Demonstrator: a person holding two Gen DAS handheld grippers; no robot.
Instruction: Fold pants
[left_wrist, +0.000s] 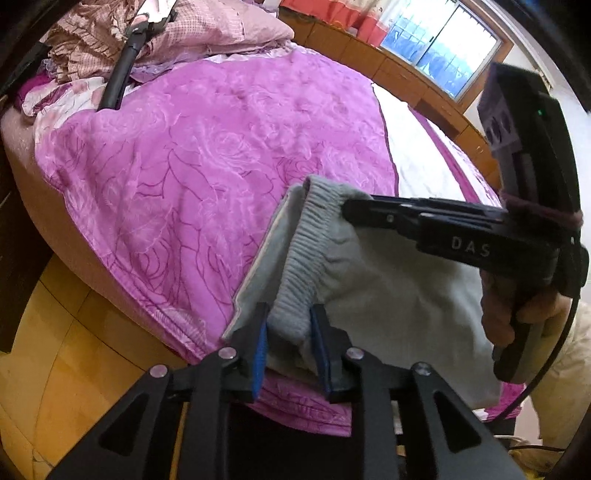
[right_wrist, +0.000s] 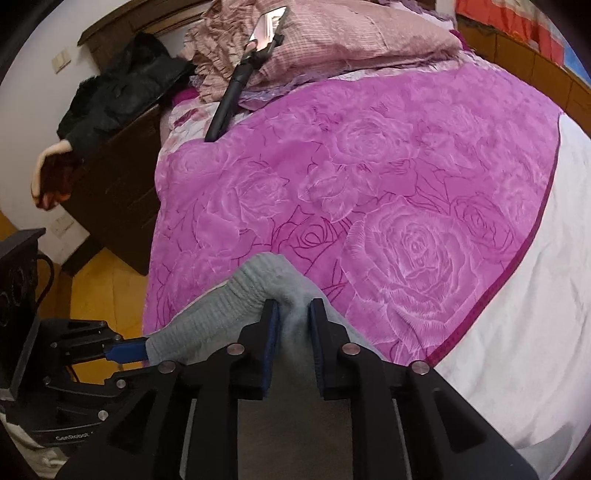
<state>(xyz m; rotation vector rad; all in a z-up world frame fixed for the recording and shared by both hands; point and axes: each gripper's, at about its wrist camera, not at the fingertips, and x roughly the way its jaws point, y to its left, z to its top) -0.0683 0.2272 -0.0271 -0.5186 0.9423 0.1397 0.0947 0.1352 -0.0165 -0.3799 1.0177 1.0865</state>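
Between my left claw fingers, in the left wrist view, sits the ribbed waistband of the grey pants, bunched into a thick roll with both blue pads pressing on it, so this claw is narrow and holding cloth. The pants hang just ahead of it and to its right, above the near edge of the bed, whose purple blanket spreads out beyond the fingertips. To the right and slightly farther out, my right claw bites the same waistband at its far end, a hand gripping its handle. I judge the fabric soft, light and floppy: it will sag between the two grips and carries no shape of its own, and the elastic band is the firmest place to take hold. In the right wrist view, the right claw is likewise narrow, its pads clamped on a fold of grey cloth, with the band arching off to its left down to the left claw, whose blue pad meets the fabric there. The rest of the pants drops below the fingers out of sight, and the blanket lies well ahead.
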